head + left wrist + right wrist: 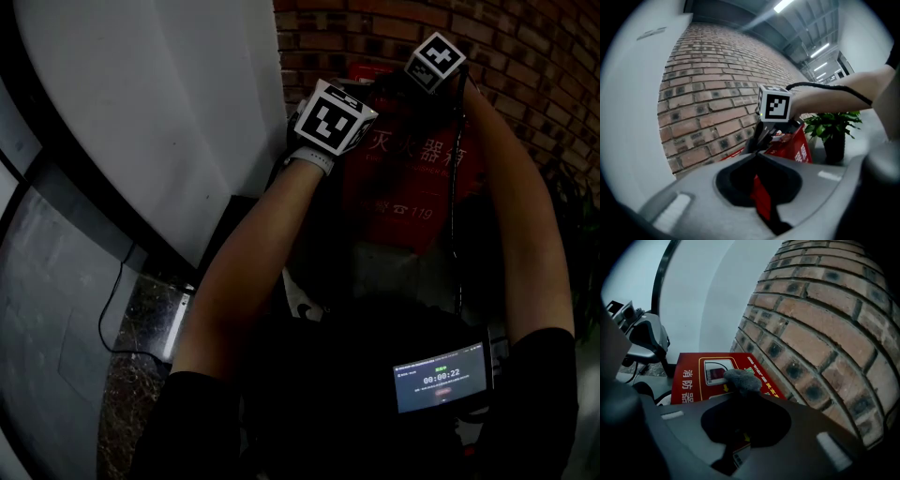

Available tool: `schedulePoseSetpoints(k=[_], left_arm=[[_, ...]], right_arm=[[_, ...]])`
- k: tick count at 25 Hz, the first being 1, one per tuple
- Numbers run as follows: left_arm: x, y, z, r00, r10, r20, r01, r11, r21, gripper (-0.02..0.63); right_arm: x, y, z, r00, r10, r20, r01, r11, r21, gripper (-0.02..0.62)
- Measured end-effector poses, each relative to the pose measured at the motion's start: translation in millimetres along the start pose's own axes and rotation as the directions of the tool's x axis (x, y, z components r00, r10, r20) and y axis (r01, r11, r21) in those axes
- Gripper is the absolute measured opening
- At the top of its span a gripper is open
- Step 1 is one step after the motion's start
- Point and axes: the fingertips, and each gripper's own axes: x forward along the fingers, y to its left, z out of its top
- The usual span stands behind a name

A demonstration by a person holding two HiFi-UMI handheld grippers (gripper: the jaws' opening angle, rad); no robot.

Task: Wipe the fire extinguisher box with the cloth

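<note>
so the right gripper (742, 397) pinches the fuzzy grey cloth (742, 379) against the red fire extinguisher box (693, 376) by the far brick wall (820, 324); left gripper (757, 153) is closed, empty. I'd press flat and overlap strokes.

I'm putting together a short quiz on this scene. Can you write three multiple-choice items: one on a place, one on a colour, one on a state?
1. Where is the box?
A. On a table
B. Beside the brick wall
C. Inside a cupboard

2. What colour is the cloth?
A. Grey
B. Yellow
C. Green

3. What state is the right gripper in?
A. Open and empty
B. Shut on a leaf
C. Shut on the cloth

Answers: 1 B, the box's edge runs along the bricks. 2 A, the cloth shows grey against the red box. 3 C, the jaws meet with the cloth pinched at their tips.
</note>
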Motion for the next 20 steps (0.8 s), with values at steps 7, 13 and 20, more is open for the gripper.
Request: schedulePoseSetpoints(k=[7, 13, 20], left_arm=[[21.3, -27.9, 11.1, 0.999, -0.033, 0.002, 0.033, 0.999, 0.006, 0.002], [40.8, -48.3, 19.7, 0.998, -0.063, 0.002, 0.063, 0.998, 0.004, 0.002], [56.9, -70.8, 26.7, 0.997, -0.081, -0.010, 0.081, 0.996, 0.023, 0.002]], right_arm=[[-27.1, -24.8, -46.8, 1.000, -0.012, 0.009, 0.011, 0.997, 0.080, 0.028], [-54.5, -49.6, -86.7, 0.999, -0.046, 0.021, 0.042, 0.986, 0.159, 0.028], [-82.5, -73.6, -132.2, 0.997, -0.073, 0.021, 0.067, 0.974, 0.216, 0.028]])
